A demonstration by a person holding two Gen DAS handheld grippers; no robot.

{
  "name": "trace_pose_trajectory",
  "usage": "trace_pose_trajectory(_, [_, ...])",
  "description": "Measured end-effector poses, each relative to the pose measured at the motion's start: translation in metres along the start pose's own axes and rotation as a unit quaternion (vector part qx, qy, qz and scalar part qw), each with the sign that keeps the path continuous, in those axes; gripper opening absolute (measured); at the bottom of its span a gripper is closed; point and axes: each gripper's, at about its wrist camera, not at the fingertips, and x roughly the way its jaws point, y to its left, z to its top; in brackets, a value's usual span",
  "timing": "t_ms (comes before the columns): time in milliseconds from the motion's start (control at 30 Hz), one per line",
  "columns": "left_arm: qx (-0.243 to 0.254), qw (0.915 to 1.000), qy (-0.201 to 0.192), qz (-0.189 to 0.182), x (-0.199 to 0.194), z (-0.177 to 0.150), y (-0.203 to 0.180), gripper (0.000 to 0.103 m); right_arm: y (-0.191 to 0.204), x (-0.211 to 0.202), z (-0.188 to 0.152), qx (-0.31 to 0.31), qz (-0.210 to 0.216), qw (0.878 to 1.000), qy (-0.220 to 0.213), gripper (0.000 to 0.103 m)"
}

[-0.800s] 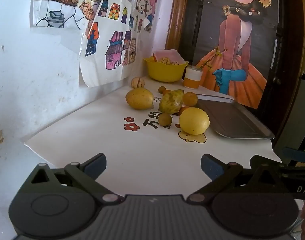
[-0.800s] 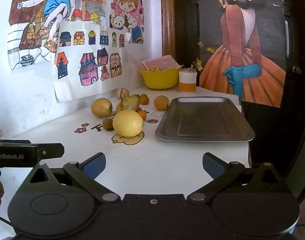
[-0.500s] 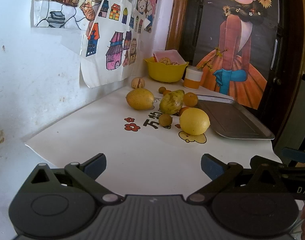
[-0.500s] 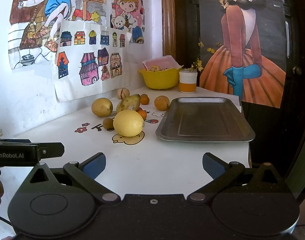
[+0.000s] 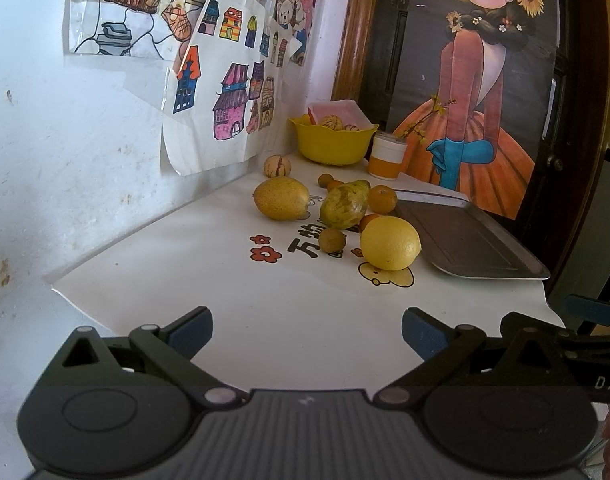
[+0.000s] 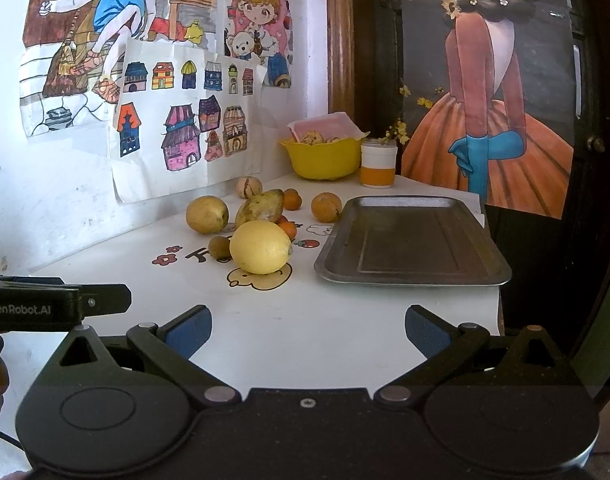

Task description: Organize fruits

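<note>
- Ahead of both tools, the lemon (image 6: 261,247) sits nearest, long axis crosswise, just left of the empty tray (image 6: 413,240).
- Right hand-held gripper (image 6: 308,330) looks nearer to it; the left hand-held gripper (image 5: 307,332) faces it from farther left. Both gape wide, holding nothing.
- Remaining fruit lies clustered behind on the white counter (image 5: 265,300), a wall on its left.
</note>
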Motion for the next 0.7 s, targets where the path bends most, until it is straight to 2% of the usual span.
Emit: trace_pose_trajectory(700, [0.002, 0.9998, 0.020, 0.004, 0.015, 0.009, 0.003, 0.102, -0.004, 0.013, 0.002, -0.003, 0.003, 1.000, 0.017, 0.102])
